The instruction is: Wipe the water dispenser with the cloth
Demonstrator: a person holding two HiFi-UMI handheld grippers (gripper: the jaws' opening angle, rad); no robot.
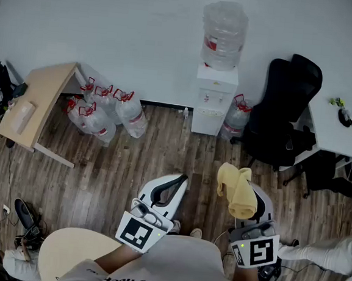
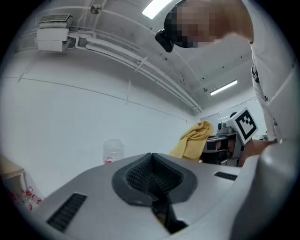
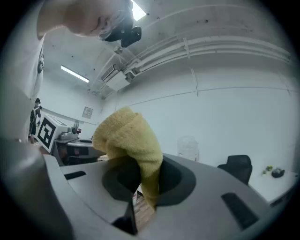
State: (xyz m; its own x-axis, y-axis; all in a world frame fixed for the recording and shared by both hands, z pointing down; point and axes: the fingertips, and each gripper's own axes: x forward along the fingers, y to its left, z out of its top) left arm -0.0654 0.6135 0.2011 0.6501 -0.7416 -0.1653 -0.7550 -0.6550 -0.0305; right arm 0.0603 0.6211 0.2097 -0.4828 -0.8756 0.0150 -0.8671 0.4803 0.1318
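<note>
A white floor-standing water dispenser [image 1: 214, 101] stands against the wall at the top centre of the head view, with a clear plastic bottle [image 1: 223, 34] upended on it. A black office chair [image 1: 283, 115] sits just to its right, and a light wooden table [image 1: 37, 101] is angled at the upper left. A cluster of spare clear water bottles with red handles [image 1: 107, 109] lies between the table and the dispenser on the dark wood-plank floor [image 1: 99, 173].

At the lower right, the right gripper [image 3: 143, 185] is clamped on a yellow terry cloth [image 1: 238, 190]. Its jaws pinch the lower edge, and the rest of the cloth stands up in a bunched fold. At the lower centre, the left gripper [image 2: 152, 174] has its ribbed jaws pressed together with nothing between them.

Both grippers are held close to the person's body, well apart from the dispenser. The cloth looks secured and wiping appears not yet begun. The next move likely calls for carrying the cloth forward to the cabinet. The right gripper would probably need tilting so the loose fold meets the surface first, not the jaws.

The words "always Made" read upside down on the person's white shirt [image 1: 177, 271] at the bottom edge. The bottles' red labels are too small to read. The square markers carry only black-and-white patterns.
</note>
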